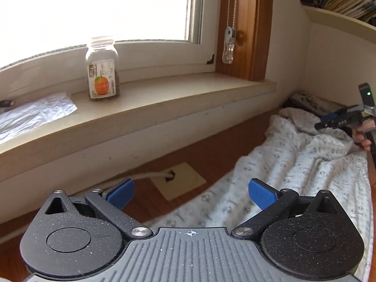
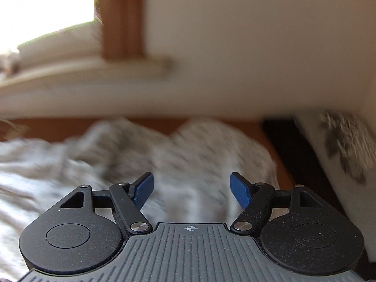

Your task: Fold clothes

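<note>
A white garment (image 1: 293,164) with a small grey print lies crumpled on a brown wooden surface (image 1: 206,155) below a window. My left gripper (image 1: 191,193) hovers over the garment's near left edge, its blue pads wide apart with nothing between them. In the left wrist view my right gripper (image 1: 320,125) reaches in from the right edge over the garment's far bunched end, a hand behind it. The right wrist view is blurred: my right gripper (image 2: 191,189) stands open above the garment (image 2: 188,164), nothing between its pads.
A clear jar (image 1: 102,69) with an orange label stands on the window sill (image 1: 188,89), beside a plastic bag (image 1: 33,115). A cream socket plate (image 1: 178,181) with a white cable sits in the wooden surface. A blind cord (image 1: 229,44) hangs by the frame. A patterned pillow (image 2: 340,145) lies at right.
</note>
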Motion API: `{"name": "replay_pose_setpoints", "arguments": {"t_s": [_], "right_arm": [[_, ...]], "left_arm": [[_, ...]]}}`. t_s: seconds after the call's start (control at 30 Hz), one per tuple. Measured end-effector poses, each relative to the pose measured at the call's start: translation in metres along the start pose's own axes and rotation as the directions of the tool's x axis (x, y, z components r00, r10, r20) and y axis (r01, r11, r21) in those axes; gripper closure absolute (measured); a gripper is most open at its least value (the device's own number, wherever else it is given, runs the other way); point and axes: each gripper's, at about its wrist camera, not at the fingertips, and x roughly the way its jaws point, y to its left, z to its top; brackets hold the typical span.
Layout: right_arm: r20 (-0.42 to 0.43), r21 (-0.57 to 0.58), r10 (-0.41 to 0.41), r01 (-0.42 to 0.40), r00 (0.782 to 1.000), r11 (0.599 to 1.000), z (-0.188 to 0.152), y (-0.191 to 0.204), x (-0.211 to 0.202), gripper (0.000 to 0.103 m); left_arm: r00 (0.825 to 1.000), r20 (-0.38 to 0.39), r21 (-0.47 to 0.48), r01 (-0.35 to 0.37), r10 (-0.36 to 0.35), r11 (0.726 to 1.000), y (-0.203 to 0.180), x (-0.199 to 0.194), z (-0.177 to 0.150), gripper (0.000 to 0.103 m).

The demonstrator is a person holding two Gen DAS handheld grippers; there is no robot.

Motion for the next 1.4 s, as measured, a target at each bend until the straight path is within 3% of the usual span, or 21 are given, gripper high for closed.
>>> {"name": "replay_pose_setpoints", "arguments": {"t_s": [0.13, 0.2, 0.23, 0.27, 0.43, 0.47, 0.53, 0.73, 0.87, 0.9, 0.93, 1.0, 1.07, 1.27, 1.4], "right_arm": [[-0.033, 0.010, -0.085, 0.086, 0.996, 0.996, -0.007, -0.001, 0.010, 0.033], [-0.041, 0.043, -0.095, 0.097, 0.995, 0.994, -0.009, -0.002, 0.008, 0.054], [-0.044, 0.062, -0.095, 0.098, 0.994, 0.993, -0.009, -0.002, 0.006, 0.074], [-0.039, 0.069, -0.111, 0.113, 0.993, 0.991, -0.008, -0.003, 0.002, 0.083], [0.071, 0.121, -0.231, 0.221, 0.970, 0.968, -0.001, 0.002, -0.054, 0.090], [0.103, 0.137, -0.253, 0.239, 0.962, 0.961, 0.001, 0.002, -0.072, 0.095], [0.160, 0.170, -0.309, 0.282, 0.937, 0.944, 0.002, 0.003, -0.112, 0.096], [0.230, 0.193, -0.430, 0.392, 0.873, 0.900, -0.014, 0.013, -0.204, 0.096], [0.244, 0.216, -0.457, 0.411, 0.855, 0.885, -0.034, 0.019, -0.255, 0.096], [0.237, 0.220, -0.460, 0.414, 0.856, 0.883, -0.039, 0.020, -0.262, 0.096], [0.207, 0.217, -0.441, 0.399, 0.873, 0.891, -0.044, 0.019, -0.265, 0.093], [0.144, 0.208, -0.408, 0.376, 0.901, 0.903, -0.052, 0.015, -0.257, 0.078], [0.107, 0.189, -0.405, 0.381, 0.908, 0.905, -0.057, 0.013, -0.243, 0.067], [0.098, 0.162, -0.250, 0.232, 0.963, 0.959, -0.048, 0.020, -0.174, 0.064], [0.083, 0.163, -0.126, 0.111, 0.989, 0.980, -0.017, 0.028, -0.099, 0.063]], "left_arm": [[0.997, -0.013, 0.034, 0.076, -0.076, 0.996, 0.010, 0.012, 0.007, 0.000], [0.991, -0.020, 0.052, 0.130, -0.129, 0.990, 0.011, 0.013, 0.010, 0.000], [0.988, -0.024, 0.061, 0.157, -0.155, 0.986, 0.012, 0.013, 0.011, 0.000], [0.983, -0.028, 0.070, 0.183, -0.182, 0.981, 0.013, 0.013, 0.012, 0.000], [0.959, -0.067, 0.045, 0.280, -0.277, 0.959, 0.019, 0.023, -0.002, 0.000], [0.954, -0.081, 0.041, 0.294, -0.290, 0.955, 0.019, 0.024, -0.004, 0.000], [0.940, -0.087, 0.027, 0.332, -0.329, 0.943, 0.018, 0.023, -0.006, 0.000], [0.939, -0.088, 0.075, 0.339, -0.332, 0.938, 0.002, 0.010, -0.009, 0.000], [0.944, -0.062, 0.133, 0.329, -0.323, 0.935, -0.008, -0.003, -0.006, 0.000], [0.944, -0.053, 0.134, 0.331, -0.327, 0.934, -0.009, -0.005, -0.005, 0.000], [0.944, -0.045, 0.137, 0.331, -0.328, 0.934, -0.010, -0.008, -0.003, 0.000], [0.946, -0.039, 0.144, 0.324, -0.322, 0.935, -0.012, -0.011, -0.002, 0.000], [0.945, -0.044, 0.148, 0.326, -0.323, 0.934, -0.014, -0.010, -0.003, 0.000], [0.949, -0.093, 0.177, 0.312, -0.300, 0.933, -0.022, 0.005, -0.011, 0.000], [0.949, -0.120, 0.156, 0.306, -0.290, 0.939, -0.015, 0.016, -0.020, 0.000]]}}
